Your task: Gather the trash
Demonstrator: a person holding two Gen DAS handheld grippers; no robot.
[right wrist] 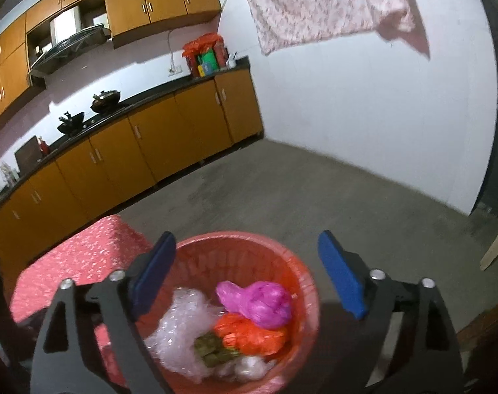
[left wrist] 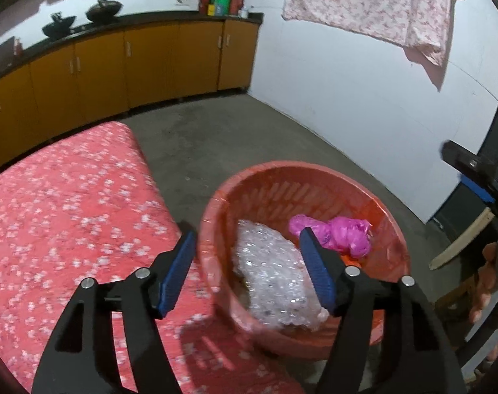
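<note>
A red plastic basket (left wrist: pixel 275 180) stands on the floor beside the bed; it also shows in the right wrist view (right wrist: pixel 249 243). Inside lie crumpled bubble wrap (left wrist: pixel 271 272) (right wrist: pixel 180 328), a magenta plastic bag (left wrist: pixel 344 231) (right wrist: pixel 262 302), an orange bag (right wrist: pixel 252 331) and a dark brownish wad (right wrist: pixel 212 348). My left gripper (left wrist: pixel 249 239) is open and empty, its jaws wide apart just above the basket's near rim. My right gripper (right wrist: pixel 247 246) is open and empty, hovering above the basket. The right gripper's body (left wrist: pixel 478 170) shows at the right edge of the left wrist view.
A bed with a red flowered cover (left wrist: pixel 68 223) (right wrist: pixel 84 249) lies left of the basket. Orange kitchen cabinets (left wrist: pixel 134 65) (right wrist: pixel 150 151) with pots line the far wall. A flowered cloth (left wrist: pixel 373 3) (right wrist: pixel 321 3) hangs overhead. Bare concrete floor (left wrist: pixel 232 131) (right wrist: pixel 314 190) stretches beyond.
</note>
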